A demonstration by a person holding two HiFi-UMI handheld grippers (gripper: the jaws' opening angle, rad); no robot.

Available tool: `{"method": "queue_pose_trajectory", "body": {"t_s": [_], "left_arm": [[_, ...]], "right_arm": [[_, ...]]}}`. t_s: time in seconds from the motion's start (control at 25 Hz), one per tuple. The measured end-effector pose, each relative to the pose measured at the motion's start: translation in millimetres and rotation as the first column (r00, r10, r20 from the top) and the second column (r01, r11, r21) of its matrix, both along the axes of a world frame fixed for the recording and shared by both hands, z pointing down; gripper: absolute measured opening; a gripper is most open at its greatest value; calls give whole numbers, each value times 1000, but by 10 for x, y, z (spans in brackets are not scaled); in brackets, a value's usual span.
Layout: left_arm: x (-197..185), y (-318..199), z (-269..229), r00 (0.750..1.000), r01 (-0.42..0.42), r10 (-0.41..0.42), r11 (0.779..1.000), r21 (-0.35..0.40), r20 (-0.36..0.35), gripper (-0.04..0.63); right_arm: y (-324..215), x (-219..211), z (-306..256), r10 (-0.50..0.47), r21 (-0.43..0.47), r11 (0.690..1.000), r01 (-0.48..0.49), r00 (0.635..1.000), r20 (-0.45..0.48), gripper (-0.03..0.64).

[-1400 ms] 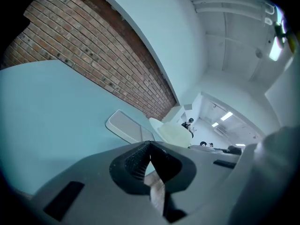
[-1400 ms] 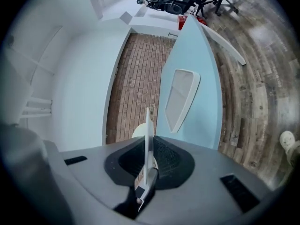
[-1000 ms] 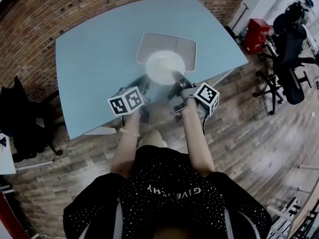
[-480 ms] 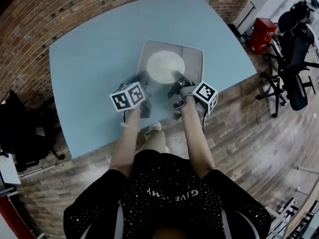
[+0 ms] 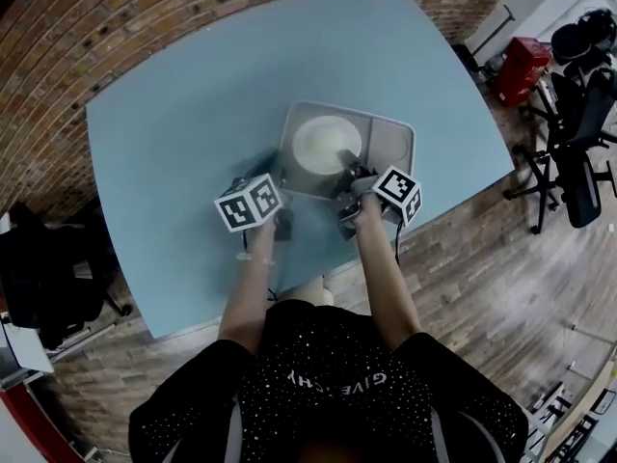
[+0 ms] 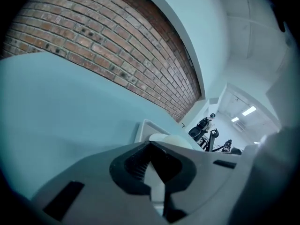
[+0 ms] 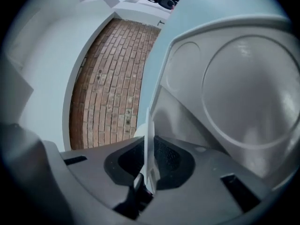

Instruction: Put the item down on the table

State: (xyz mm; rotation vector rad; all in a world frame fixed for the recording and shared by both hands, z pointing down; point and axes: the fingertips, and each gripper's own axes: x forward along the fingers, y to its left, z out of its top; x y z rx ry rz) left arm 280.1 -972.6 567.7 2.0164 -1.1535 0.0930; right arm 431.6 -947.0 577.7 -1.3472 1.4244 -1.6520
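Brick wall (image 5: 116, 17) closes the far side of a pale blue tabletop (image 5: 174, 123), and to the right, on the wooden floor (image 5: 463, 258), stand black office chairs (image 5: 578, 95) and a red box (image 5: 525, 66). We hold a grey tray (image 5: 390, 143) over the middle of the tabletop, toward its near edge, with a round white plate (image 5: 323, 143) lying in the tray's left part. Our left claw (image 5: 273, 177) is at the tray's near left corner and our right claw (image 5: 349, 165) is at its near edge, just below the plate. In the left gripper view the left claw (image 6: 151, 172) is closed on a thin pale strip of the tray's rim, and the tray (image 6: 143, 128) and the plate (image 6: 173, 139) show beyond it. In the right gripper view the right claw (image 7: 149, 172) pinches the thin rim too, with the tray (image 7: 187, 64) and the plate (image 7: 253, 88) close in front. We cannot tell if the tray touches the tabletop or hangs just above it.
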Motion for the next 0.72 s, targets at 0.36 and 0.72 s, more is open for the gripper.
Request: {"method": "queue_pose_trajectory", "body": {"t_s": [0.36, 0.72], "left_arm": [[39, 44, -43, 997, 10, -9, 1000, -10, 71, 12], [266, 183, -257, 1000, -13, 12, 1000, 23, 22, 12]], "right_arm": [[62, -20, 72, -17, -177, 984, 26, 998, 52, 284], [254, 144, -209, 42, -77, 995, -61, 974, -223, 288]]}}
